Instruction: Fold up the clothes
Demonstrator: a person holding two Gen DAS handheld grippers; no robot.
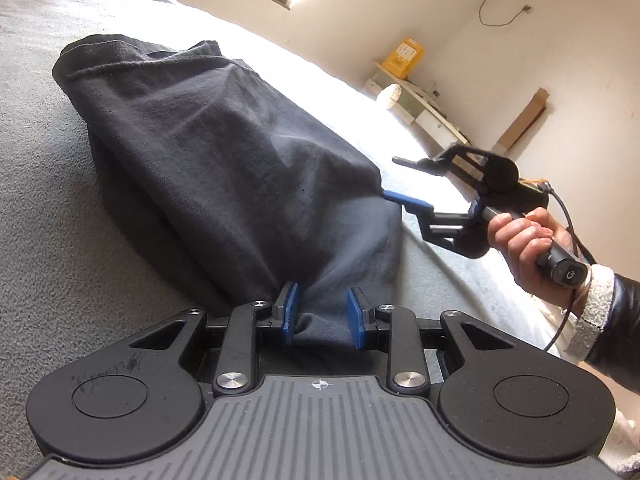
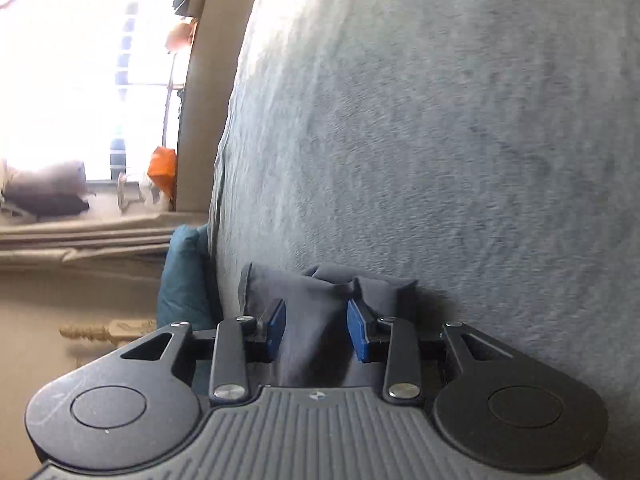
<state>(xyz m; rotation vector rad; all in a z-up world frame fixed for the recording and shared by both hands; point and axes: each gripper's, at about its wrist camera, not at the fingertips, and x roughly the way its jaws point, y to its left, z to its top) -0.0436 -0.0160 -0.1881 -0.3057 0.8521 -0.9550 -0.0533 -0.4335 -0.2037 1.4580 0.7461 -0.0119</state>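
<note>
Jaws on left gripper (image 1: 322,314): closed on a bunched edge of the dark garment (image 1: 208,152). Cloth fills the gap between the 2 blue pads (image 1: 289,312) and pulls taut up from them.

Right gripper (image 2: 316,322): we read it as open. From its own camera, a fold of the garment sits between the 2 pads, but the pads stand apart and we see no pinch. From the left camera, its lower blue finger (image 1: 404,200) touches the garment's near right corner, while the upper black finger (image 1: 406,162) is clear of the cloth. The right view is blurred and rolled on its side.

Right hand (image 1: 524,248) wraps the gripper handle. We see a black sleeve (image 1: 624,320) with a white fleecy cuff and a cable running off the handle.

Garment: lies in a long heap on the grey fleece blanket (image 1: 60,240), hem at the far end, near end raised toward the left gripper. It looks doubled over, but we cannot tell how many layers.

Blanket covers a bed; the far half is washed out by sun.

Further out in the left view: 1 yellow box (image 1: 402,54) on a low shelf by the wall, 1 cardboard piece (image 1: 524,120) leaning beside it. In the right view: bright window (image 2: 60,80), teal cushion (image 2: 184,272) at the bed edge, something orange (image 2: 162,170) on the sill.
</note>
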